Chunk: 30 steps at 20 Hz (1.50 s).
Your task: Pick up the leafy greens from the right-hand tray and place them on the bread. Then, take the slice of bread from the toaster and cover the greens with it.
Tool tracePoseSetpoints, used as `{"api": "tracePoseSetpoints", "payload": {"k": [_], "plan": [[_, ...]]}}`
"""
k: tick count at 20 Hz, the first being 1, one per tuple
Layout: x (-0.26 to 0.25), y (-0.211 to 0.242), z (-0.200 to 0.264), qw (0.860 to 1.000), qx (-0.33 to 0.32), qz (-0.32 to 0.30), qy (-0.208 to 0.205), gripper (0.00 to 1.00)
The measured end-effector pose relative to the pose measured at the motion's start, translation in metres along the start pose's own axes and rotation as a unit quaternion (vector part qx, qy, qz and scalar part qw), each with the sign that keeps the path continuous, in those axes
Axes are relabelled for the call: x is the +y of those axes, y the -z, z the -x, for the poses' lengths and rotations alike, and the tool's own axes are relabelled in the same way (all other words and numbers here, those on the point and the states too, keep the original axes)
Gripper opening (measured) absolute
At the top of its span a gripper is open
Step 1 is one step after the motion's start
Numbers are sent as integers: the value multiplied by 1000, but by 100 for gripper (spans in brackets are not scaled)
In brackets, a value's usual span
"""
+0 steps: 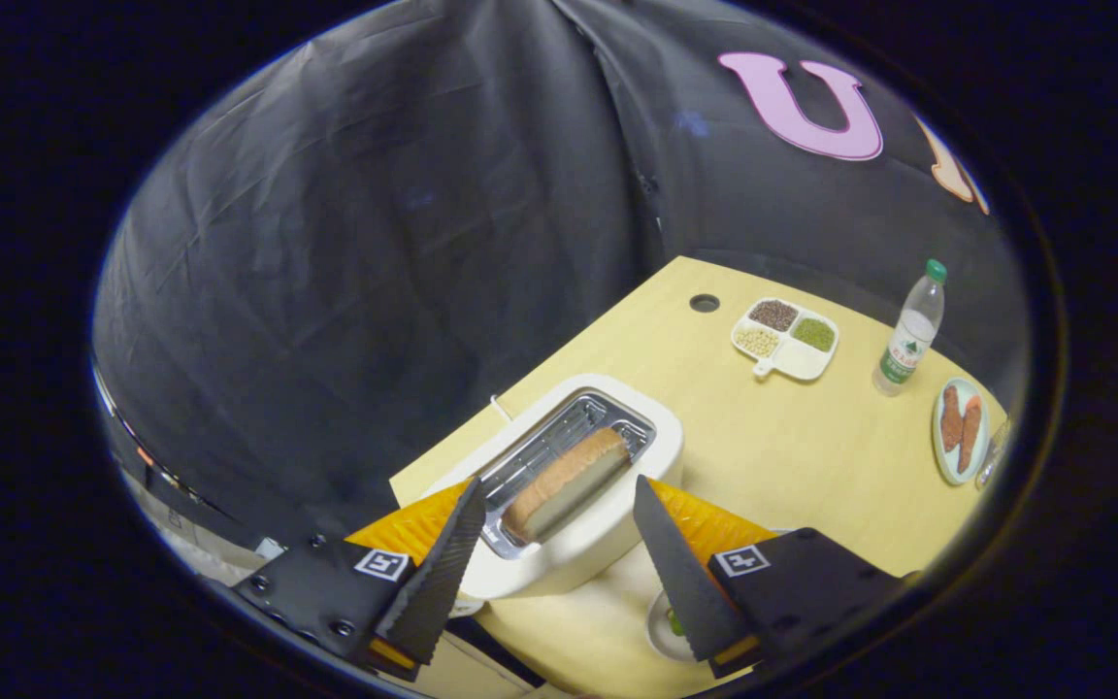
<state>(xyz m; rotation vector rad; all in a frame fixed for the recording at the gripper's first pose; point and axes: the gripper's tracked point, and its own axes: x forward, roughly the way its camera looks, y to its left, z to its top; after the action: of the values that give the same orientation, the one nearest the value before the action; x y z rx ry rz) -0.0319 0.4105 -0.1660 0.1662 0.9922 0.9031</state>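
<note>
A white toaster (pixel 608 544) stands at the near left part of the wooden table (pixel 772 447). A slice of bread (pixel 567 482) sticks up out of its metal slot. My gripper (pixel 559 500) hovers above the toaster, open, its two black ridged fingers (pixel 447 573) spread to either side of the slice without touching it. Under the right finger, part of a small white plate (pixel 661 631) with a bit of green on it peeks out.
Beyond the toaster sit a white divided dish (pixel 785 338) of grains and beans, a clear bottle (pixel 909 330) with a green cap, and a pale plate (pixel 959 429) holding orange-brown sticks. A round hole (pixel 704 303) marks the table's far part.
</note>
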Motion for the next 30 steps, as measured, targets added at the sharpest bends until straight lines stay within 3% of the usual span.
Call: {"api": "tracePoseSetpoints", "payload": {"k": [6, 17, 26, 30], "plan": [[2, 1, -24, 1000, 17, -19, 11, 98], [6, 9, -31, 999, 38, -34, 7, 15], [5, -6, 0, 999, -5, -44, 2, 4], [-6, -10, 22, 998, -20, -63, 1, 4]]}}
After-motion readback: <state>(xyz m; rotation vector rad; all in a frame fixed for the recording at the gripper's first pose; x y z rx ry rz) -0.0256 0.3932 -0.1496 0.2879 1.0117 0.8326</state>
